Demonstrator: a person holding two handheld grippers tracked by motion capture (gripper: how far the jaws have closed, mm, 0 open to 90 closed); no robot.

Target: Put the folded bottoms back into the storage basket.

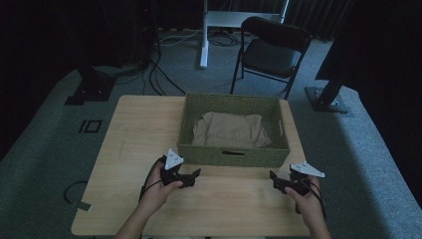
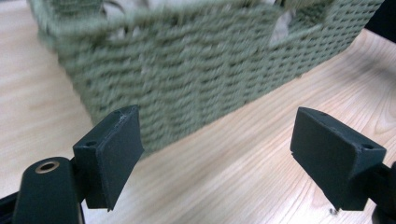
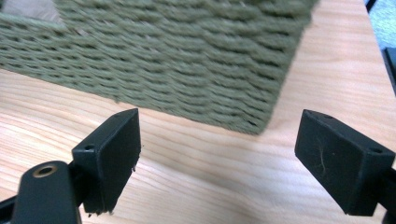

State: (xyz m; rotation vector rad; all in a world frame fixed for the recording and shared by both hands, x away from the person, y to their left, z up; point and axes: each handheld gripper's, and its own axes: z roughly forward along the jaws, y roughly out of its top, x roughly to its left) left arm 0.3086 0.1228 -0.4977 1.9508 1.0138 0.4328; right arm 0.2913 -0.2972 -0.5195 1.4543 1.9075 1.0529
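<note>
We see woven green basket [image 1: 234, 152] at 12 o'clock on table [image 1: 129, 149], beige cloth [image 1: 230, 130] inside. Left gripper [image 1: 195, 175], right gripper [image 1: 274, 178] wide, empty. We judge cloth soft, light; pinch raised fold.

The woven green basket [image 1: 234, 152] stands across the far middle of the wooden table [image 1: 129, 134], its near wall blocking any level path forward from the left gripper [image 1: 195, 175] and the right gripper [image 1: 273, 178]. Bare tabletop lies open between the two grippers and along the near edge. A wide strip of table runs free to the basket's left, a narrow one to its right. The basket's top is open; a beige cloth [image 1: 230, 130] covers its floor.
</note>
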